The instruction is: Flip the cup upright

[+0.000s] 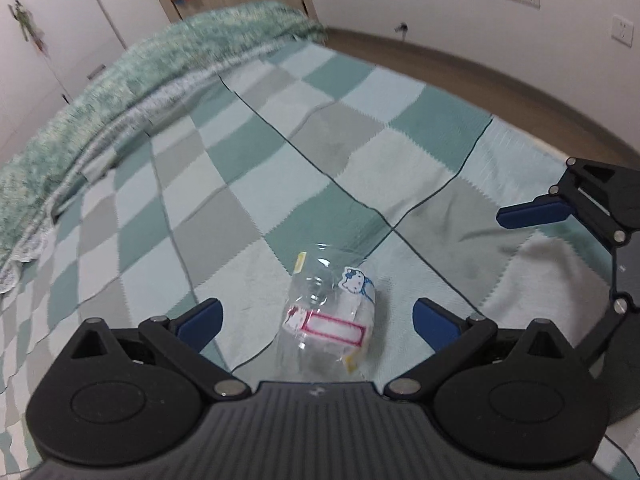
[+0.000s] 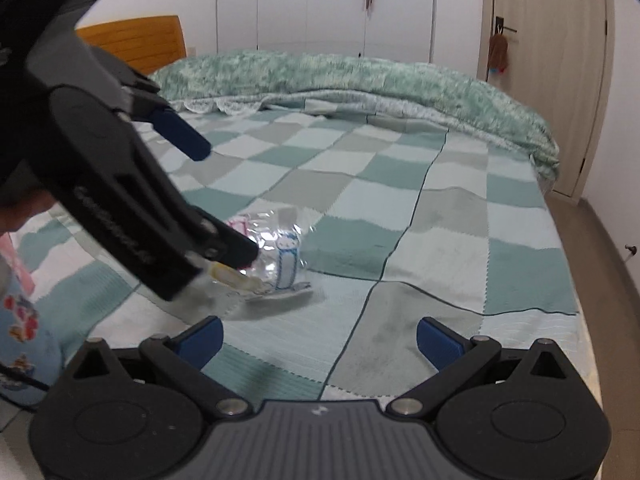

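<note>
A clear plastic cup (image 1: 328, 312) with cartoon stickers and a pink-framed label lies on its side on the checkered bedspread (image 1: 280, 152). My left gripper (image 1: 316, 320) is open, its blue fingers on either side of the cup and apart from it. The cup also shows in the right wrist view (image 2: 276, 258), partly hidden by the left gripper's black body (image 2: 120, 208). My right gripper (image 2: 320, 340) is open and empty, to the right of the cup and short of it; one blue finger (image 1: 532, 212) of it shows in the left wrist view.
A fluffy green blanket (image 2: 360, 76) is bunched along the far side of the bed. A wooden headboard (image 2: 136, 40) and white wardrobes (image 2: 320, 4) stand behind. The bed's edge and wooden floor (image 2: 608, 280) lie to the right. A blue patterned cloth (image 2: 24, 328) is at the left.
</note>
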`<state>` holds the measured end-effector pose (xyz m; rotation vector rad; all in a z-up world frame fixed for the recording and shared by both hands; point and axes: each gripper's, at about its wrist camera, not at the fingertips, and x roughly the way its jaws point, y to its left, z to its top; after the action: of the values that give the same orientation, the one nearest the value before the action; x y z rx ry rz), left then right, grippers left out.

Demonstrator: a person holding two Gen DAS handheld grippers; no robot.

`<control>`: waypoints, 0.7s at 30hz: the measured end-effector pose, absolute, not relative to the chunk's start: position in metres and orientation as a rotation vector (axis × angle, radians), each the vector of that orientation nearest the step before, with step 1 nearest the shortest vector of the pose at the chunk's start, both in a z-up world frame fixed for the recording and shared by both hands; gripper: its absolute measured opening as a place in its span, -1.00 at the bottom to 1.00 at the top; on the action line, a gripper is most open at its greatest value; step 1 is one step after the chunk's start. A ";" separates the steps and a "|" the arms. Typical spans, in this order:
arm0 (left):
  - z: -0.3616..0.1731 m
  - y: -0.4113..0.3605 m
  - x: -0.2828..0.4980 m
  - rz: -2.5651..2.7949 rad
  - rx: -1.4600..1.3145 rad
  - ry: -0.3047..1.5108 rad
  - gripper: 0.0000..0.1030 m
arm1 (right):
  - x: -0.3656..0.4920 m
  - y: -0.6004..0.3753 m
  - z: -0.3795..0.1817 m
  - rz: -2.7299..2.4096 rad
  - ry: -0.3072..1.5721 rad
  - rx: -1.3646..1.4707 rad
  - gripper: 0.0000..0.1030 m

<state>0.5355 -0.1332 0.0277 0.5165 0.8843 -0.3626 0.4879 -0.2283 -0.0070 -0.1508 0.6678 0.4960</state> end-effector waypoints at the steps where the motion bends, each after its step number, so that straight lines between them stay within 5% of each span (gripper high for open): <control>1: 0.022 -0.135 0.540 -0.365 0.524 0.901 1.00 | 0.491 -0.227 -0.011 0.495 0.671 -0.155 1.00; 4: 0.000 -0.139 0.553 -0.352 0.567 0.950 0.87 | 0.495 -0.225 -0.020 0.506 0.681 -0.156 1.00; 5: -0.007 -0.139 0.556 -0.350 0.568 0.975 0.33 | 0.494 -0.225 -0.022 0.512 0.684 -0.156 1.00; 13: 0.017 -0.146 0.519 -0.406 0.560 0.928 0.25 | 0.460 -0.231 -0.010 0.512 0.678 -0.137 1.00; 21: 0.065 -0.172 0.396 -0.520 0.632 0.821 0.25 | 0.355 -0.244 0.029 0.458 0.656 -0.112 1.00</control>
<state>0.3957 -0.1718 0.0655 0.6324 0.8211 -0.5204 0.3553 -0.2438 0.0288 -0.1117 0.6556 0.4580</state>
